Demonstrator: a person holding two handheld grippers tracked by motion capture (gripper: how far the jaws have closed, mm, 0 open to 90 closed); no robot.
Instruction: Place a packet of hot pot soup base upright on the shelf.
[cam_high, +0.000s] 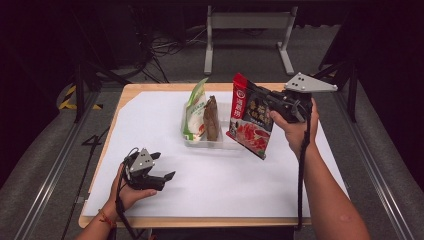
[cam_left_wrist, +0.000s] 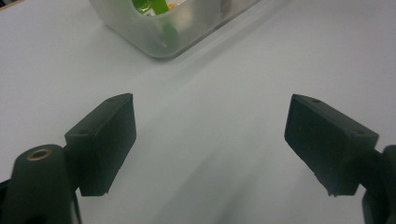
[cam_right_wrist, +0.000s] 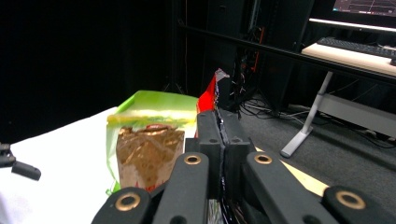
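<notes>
High view: right claw (cam_high: 265, 100), upper right of frame, clamped on edge of red sauce packet (cam_high: 250, 117), which hangs in air just right of clear tray (cam_high: 221, 143) at frame centre. Tray holds two upright packs: green-white pouch (cam_high: 196, 110) on left, brown pouch (cam_high: 212, 118) beside it. Left claw (cam_high: 162, 179), lower left, jaws apart, empty, low over white tabletop (cam_high: 225, 185). Judgement: keep packet upright, lower into free right end of tray without toppling neighbours; free claw could steady tray.
</notes>
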